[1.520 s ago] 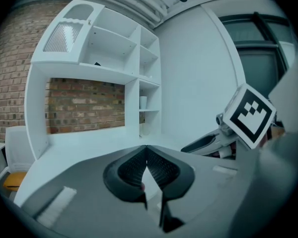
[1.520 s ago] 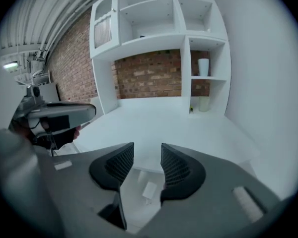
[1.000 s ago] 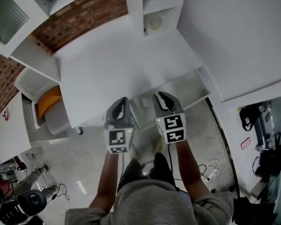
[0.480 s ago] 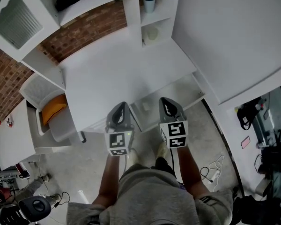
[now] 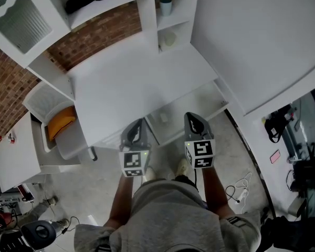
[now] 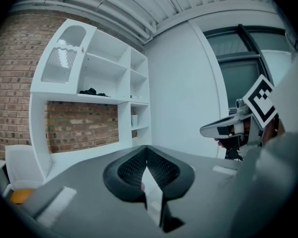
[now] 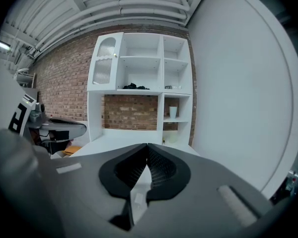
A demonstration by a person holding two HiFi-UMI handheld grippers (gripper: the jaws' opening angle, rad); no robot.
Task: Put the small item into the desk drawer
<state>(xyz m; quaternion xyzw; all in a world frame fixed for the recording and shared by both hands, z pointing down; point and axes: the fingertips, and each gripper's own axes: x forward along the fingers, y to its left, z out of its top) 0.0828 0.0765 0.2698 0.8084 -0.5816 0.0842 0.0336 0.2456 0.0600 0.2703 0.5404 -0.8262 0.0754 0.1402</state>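
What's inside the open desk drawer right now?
One small pale item lies near the left end of the drawer; nothing else shows. The desktop covers the rear of it, so that part is unseen.

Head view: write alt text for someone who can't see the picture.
Seen from above, a person holds the left gripper and right gripper side by side, both shut and empty, at the front edge of a white desk, by its pulled-out drawer. A shelf unit stands at the desk's back against a brick wall.
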